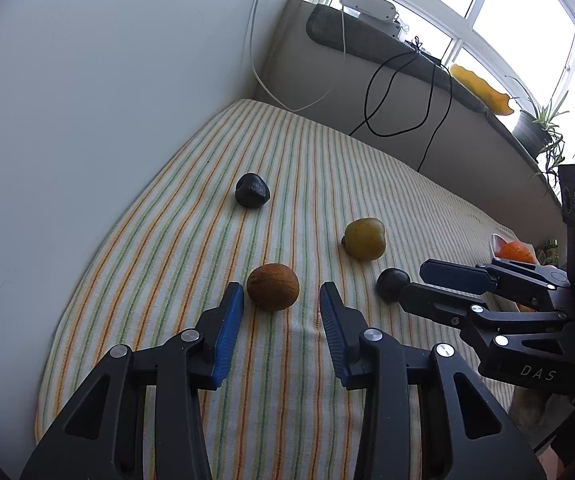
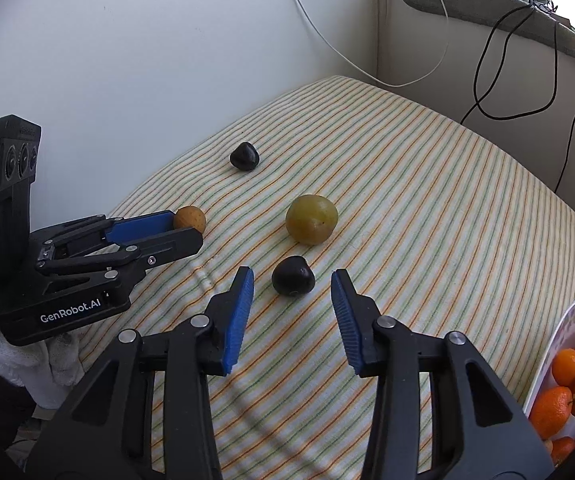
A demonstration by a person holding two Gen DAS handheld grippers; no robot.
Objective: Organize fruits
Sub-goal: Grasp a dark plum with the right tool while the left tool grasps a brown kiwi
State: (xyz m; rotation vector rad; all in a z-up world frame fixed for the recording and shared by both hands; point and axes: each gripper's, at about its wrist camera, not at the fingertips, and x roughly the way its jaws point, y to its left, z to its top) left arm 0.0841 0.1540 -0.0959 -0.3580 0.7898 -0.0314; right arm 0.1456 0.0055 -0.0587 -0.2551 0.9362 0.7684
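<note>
4 loose fruits lie on a striped cloth [image 2: 427,184] spread over what looks like a padded surface against a pale wall. Nearest the left tool [image 1: 281,300] is a brown round fruit [image 1: 273,287], sitting on the cloth just ahead of and between the blue pads; the jaws are spread, and the pads do not touch it. In the right wrist view the same brown fruit [image 2: 190,219] shows beside the tip of the left tool [image 2: 183,232].

A small dark fruit [image 2: 292,275] lies between and just ahead of the fingertips of the right tool [image 2: 292,300]; its jaws are also spread, with a gap on each side of the fruit. From the left wrist view that dark fruit [image 1: 392,284] sits right at the tip of the right tool [image 1: 419,288].

Behind these rests a yellow-green fruit [image 2: 312,219], and farther back, nearer the wall, a second dark fruit [image 2: 244,156] lies alone.

At the right edge of the cloth a white plate [image 2: 567,320] holds several oranges [image 2: 566,366]. A white glove [image 2: 15,364] shows under the left tool's body. Black and white cables [image 2: 527,60] hang down from a windowsill.
</note>
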